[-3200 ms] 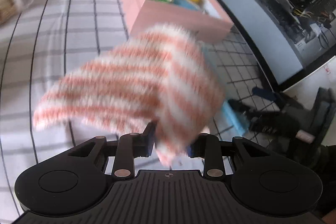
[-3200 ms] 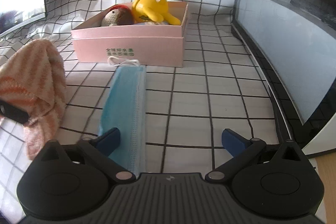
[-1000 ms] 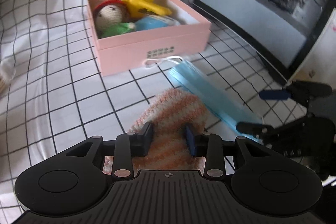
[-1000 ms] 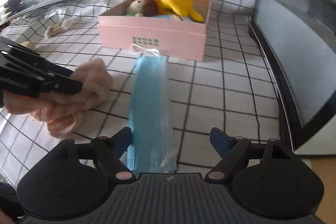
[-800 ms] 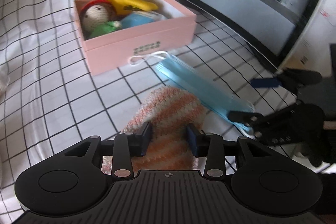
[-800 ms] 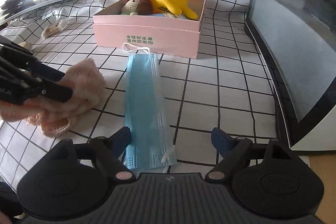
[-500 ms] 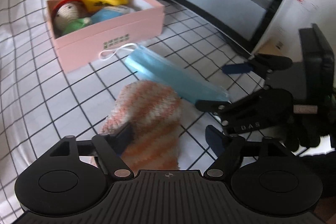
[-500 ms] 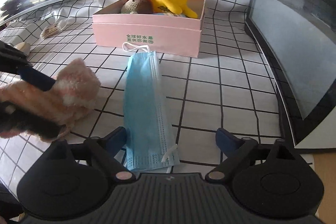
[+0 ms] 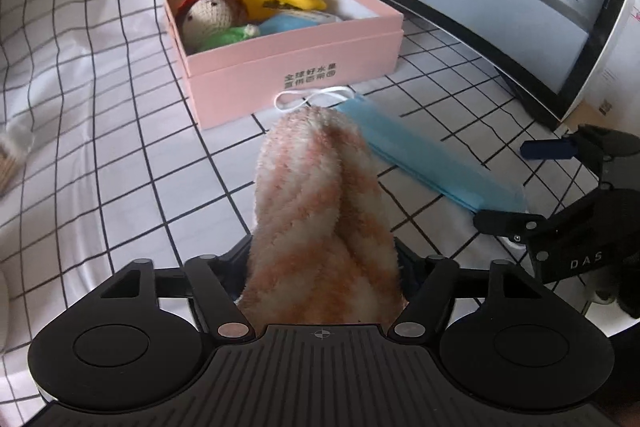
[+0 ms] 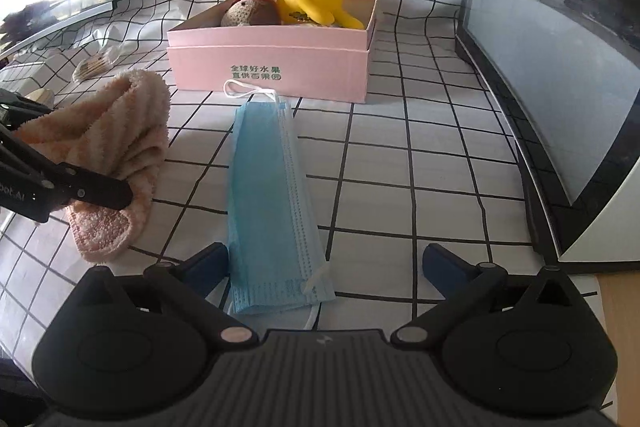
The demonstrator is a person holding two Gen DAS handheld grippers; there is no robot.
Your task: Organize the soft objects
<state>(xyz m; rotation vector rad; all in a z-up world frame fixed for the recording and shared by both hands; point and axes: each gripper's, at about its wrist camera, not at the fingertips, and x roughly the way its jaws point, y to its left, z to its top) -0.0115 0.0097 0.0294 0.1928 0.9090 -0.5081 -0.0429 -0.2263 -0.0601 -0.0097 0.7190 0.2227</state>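
Left tongs (image 9: 322, 263) clamped on striped towel (image 9: 320, 203), lower centre, mid-carry. Right tongs (image 10: 324, 263) wide open, empty, over face mask (image 10: 268, 195). Next: lift into pink box (image 9: 296, 67), upper centre.

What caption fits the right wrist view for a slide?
Open right gripper over a blue face mask; left gripper holds a striped towel beside it.

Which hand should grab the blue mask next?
The right tool, probably. It is open, with the blue mask lying between its fingers, while the left tool is shut on the striped cloth.
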